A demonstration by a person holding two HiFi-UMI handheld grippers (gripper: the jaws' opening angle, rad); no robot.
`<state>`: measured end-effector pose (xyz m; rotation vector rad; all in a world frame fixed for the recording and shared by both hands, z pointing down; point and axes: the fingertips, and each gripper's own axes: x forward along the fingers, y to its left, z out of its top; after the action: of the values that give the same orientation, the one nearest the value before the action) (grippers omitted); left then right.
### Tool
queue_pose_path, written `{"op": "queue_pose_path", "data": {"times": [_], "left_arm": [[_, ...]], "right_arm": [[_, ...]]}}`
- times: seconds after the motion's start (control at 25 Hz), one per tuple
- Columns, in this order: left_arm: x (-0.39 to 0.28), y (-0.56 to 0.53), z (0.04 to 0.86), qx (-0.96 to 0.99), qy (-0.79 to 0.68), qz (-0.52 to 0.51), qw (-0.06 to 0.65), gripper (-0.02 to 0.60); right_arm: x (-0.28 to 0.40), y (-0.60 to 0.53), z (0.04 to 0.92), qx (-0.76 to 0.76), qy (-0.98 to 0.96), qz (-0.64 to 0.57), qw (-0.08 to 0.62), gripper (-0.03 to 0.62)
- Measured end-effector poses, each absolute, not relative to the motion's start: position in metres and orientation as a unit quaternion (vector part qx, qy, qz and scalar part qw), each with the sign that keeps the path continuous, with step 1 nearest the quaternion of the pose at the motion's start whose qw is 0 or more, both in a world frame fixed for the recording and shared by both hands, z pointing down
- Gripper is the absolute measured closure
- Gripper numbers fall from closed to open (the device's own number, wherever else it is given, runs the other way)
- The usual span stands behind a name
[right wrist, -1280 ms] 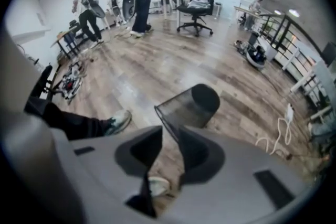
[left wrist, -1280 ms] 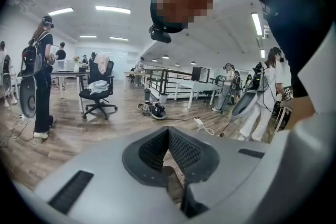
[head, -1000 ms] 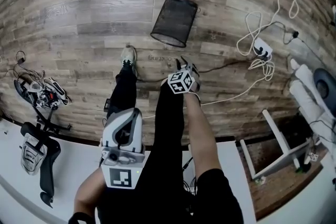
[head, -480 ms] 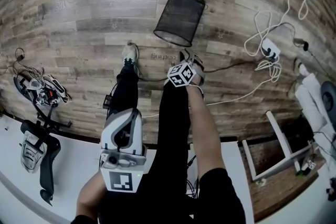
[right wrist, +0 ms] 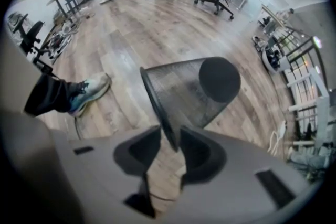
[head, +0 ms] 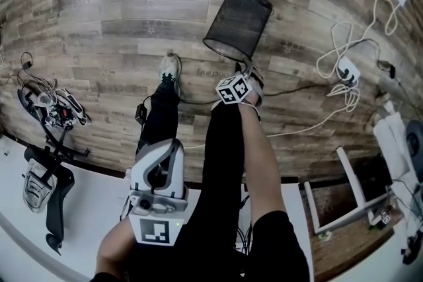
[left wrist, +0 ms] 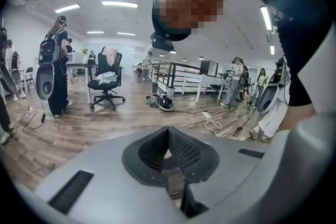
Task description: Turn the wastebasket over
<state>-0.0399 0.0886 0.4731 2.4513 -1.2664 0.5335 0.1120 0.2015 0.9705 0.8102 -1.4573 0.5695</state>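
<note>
Wastebasket (head: 238, 23) is a black mesh one, lying on its side on the wood floor (head: 112, 16), just past the person's feet. Its open mouth faces back toward the person and its solid round base points away. In the right gripper view the wastebasket (right wrist: 195, 93) fills the middle of the shot, and you can see that dark disc of a base at the far end. The right gripper (head: 250, 70) points pretty much straight down at the near edge of the mouth. Its jaws have just been opening and stand spread wide. From its own camera, the right gripper (right wrist: 170, 152) has the thin rim of the basket running down into the gap between the two jaws, but the pads don't look like they're squeezing it, since there's floor showing on either side. The left gripper (head: 164, 148) hangs lower in the head view, close to the person's body and well apart from the basket. In its own view the left gripper (left wrist: 168, 152) has its jaws pressed together with nothing between them. A light sneaker (head: 170, 66) sits on the floor just left of the basket's mouth, and a tangle of white cables (head: 344, 69) lies off to the right.
</note>
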Motion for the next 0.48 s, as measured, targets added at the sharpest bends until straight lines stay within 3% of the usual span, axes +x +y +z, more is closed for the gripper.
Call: {"op": "queue_pose_path", "data": {"times": [0.16,0.48], "left_arm": [[-0.046,0.086,0.477,0.858,-0.447,0.188,0.166,0.549],[-0.052,0.087,0.473,0.857,-0.452,0.182,0.17,0.549]], "right_arm": [[0.112,0.199,0.974,0.359,-0.625,0.261,0.641,0.508],[0.102,0.193,0.965,0.322,-0.651,0.251,0.639,0.526]]}}
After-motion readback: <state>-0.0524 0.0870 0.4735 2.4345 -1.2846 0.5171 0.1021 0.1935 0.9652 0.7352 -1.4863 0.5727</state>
